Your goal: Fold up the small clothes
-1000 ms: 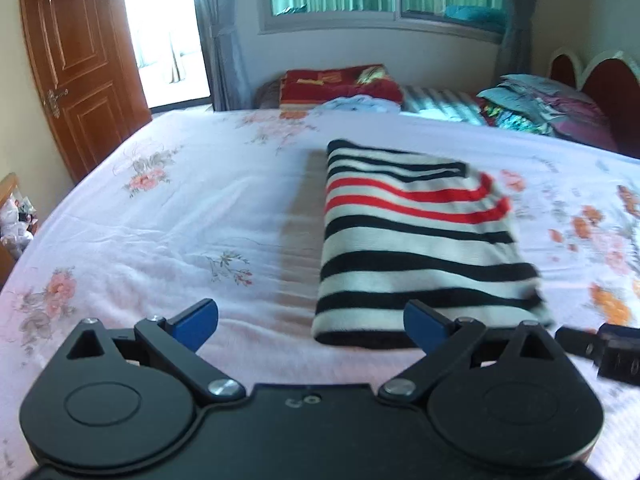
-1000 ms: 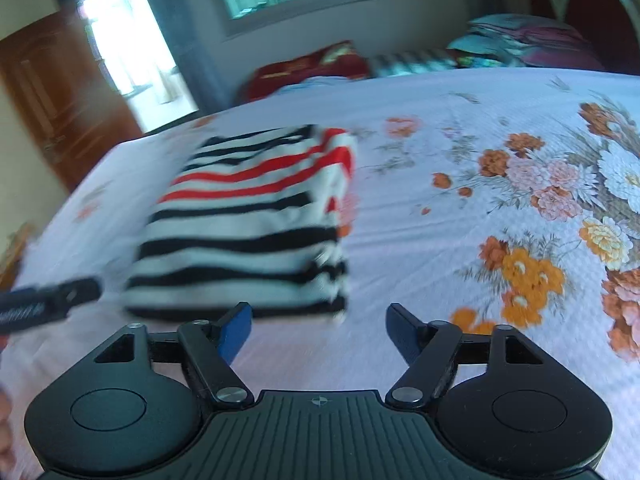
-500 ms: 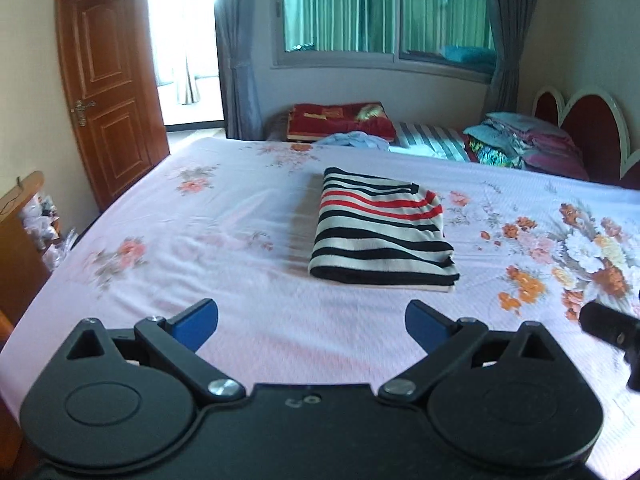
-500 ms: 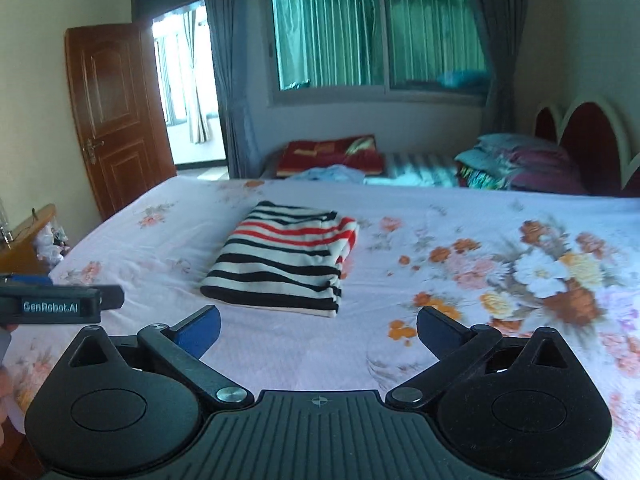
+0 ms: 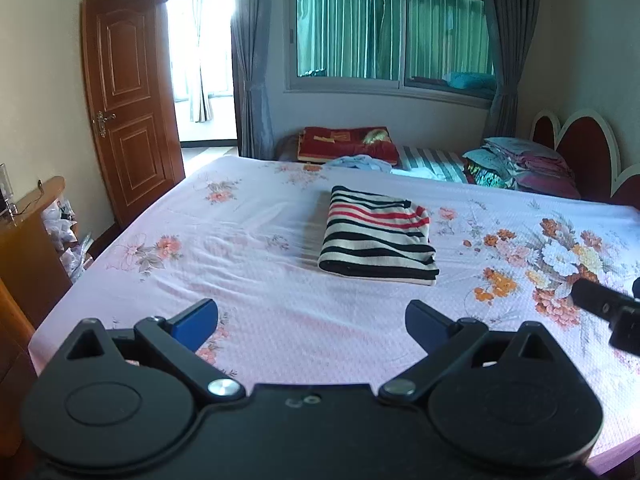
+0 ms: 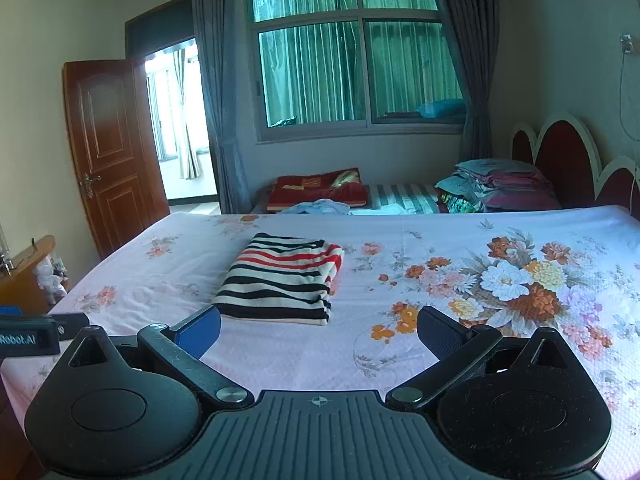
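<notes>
A folded striped garment [image 5: 378,238] [image 6: 282,278], white with black and red bands, lies flat in the middle of the bed [image 5: 256,276] [image 6: 460,356], which has a pink floral sheet. My left gripper [image 5: 312,322] hangs well back from it near the bed's front edge, open, nothing between its fingers. My right gripper [image 6: 318,330] is likewise pulled back and open wide, also with nothing in it. The right gripper's black body [image 5: 608,308] shows at the right edge of the left wrist view, and the left gripper's body [image 6: 32,336] at the left edge of the right wrist view.
A pile of loose clothes and bedding [image 5: 516,162] [image 6: 492,188] lies beyond the bed's far side, with a red blanket [image 5: 346,144] beside it. The headboard [image 5: 576,148] stands at the right. A wooden cabinet [image 5: 28,248] and a brown door [image 5: 128,104] are at the left.
Both grippers have pulled back and risen away from the folded striped garment, which now lies farther off and smaller in view. The right jaws have spread wider.
</notes>
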